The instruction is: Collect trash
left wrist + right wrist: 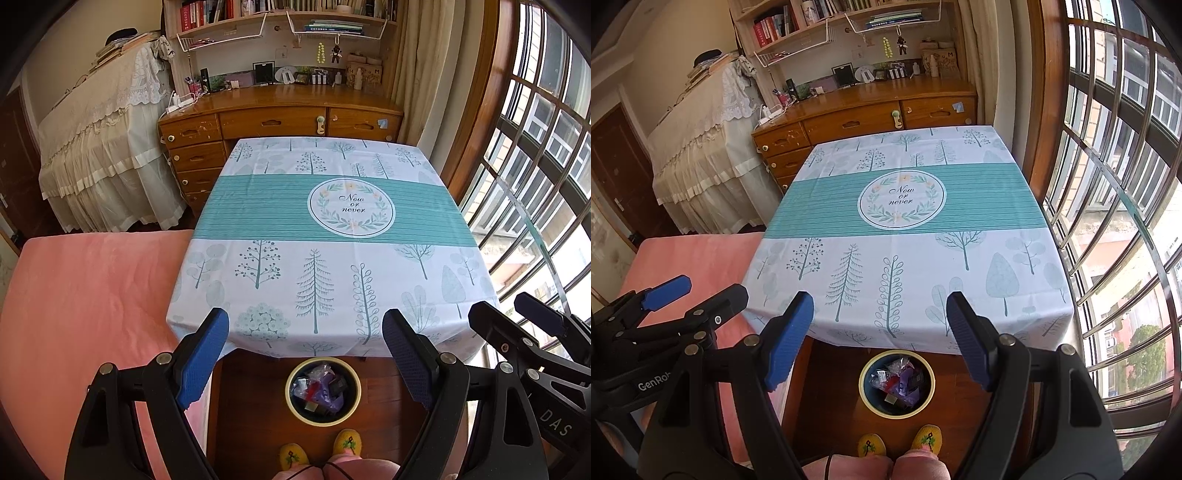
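Both grippers hung side by side, angled downward. The left gripper (306, 354) had its jaws wide apart, nothing between them. The right gripper (880, 341) was likewise spread and empty. Two slippered feet (321, 448) stood below.

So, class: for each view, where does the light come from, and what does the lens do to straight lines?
Left wrist view: daylight enters through the barred window on the right, its bars bowed by fisheye. Right wrist view: same window, bars curved, corners dark.
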`<state>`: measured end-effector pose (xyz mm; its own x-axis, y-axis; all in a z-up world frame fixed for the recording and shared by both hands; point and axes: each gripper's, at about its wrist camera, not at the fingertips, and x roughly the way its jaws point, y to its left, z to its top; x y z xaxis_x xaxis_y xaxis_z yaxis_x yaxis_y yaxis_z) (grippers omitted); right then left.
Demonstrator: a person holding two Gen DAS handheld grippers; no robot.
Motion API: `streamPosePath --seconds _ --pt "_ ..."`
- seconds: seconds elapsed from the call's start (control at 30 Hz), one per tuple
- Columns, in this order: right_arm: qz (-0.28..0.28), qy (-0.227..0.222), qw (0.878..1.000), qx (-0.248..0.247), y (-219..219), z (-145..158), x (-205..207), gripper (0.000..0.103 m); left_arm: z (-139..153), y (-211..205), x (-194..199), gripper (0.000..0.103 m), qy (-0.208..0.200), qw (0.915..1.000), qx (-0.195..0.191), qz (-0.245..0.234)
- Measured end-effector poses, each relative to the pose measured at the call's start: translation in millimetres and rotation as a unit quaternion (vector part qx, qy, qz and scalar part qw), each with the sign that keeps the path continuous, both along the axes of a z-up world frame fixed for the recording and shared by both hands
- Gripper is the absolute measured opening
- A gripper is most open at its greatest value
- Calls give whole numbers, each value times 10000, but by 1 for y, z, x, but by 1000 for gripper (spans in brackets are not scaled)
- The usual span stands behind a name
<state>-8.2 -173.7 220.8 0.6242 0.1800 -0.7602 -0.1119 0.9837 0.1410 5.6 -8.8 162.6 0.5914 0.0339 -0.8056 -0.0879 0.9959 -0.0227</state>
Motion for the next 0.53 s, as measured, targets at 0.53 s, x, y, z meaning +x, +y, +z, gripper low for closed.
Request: streamPosePath --seconds 0.53 --pt "-7 3 10000 0 0 1 1 72 -1 1 1 87 9 10000 12 -28"
